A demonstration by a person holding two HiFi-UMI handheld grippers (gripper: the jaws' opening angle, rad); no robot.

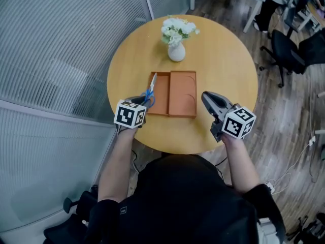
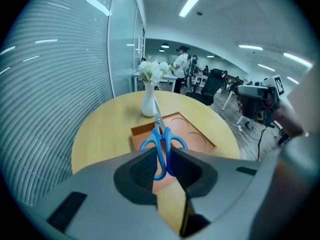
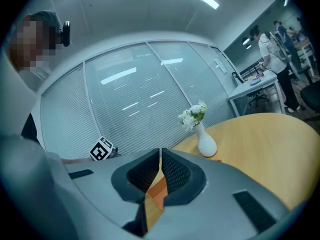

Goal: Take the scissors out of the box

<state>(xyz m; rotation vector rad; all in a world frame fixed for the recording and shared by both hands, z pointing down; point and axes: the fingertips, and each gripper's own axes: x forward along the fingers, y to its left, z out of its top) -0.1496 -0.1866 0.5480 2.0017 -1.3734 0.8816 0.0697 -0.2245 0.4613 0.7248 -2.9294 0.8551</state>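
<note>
Blue-handled scissors (image 2: 161,143) hang above the table with their steel blades pointing away, and my left gripper (image 2: 161,168) is shut on their handle loops. In the head view the scissors (image 1: 150,94) stick out of the left gripper (image 1: 140,103) over the left side of the flat brown box (image 1: 175,94). That box (image 2: 192,136) lies open on the round wooden table (image 1: 218,60), its moulded tray bare. My right gripper (image 1: 208,99) hovers just right of the box, and its jaws (image 3: 160,176) are shut with nothing between them.
A white vase of white flowers (image 1: 176,39) stands on the table just beyond the box. A ribbed glass partition (image 1: 61,50) runs close along the left. Office chairs (image 1: 289,50) and desks stand at the far right, where a person (image 2: 179,69) is at a desk.
</note>
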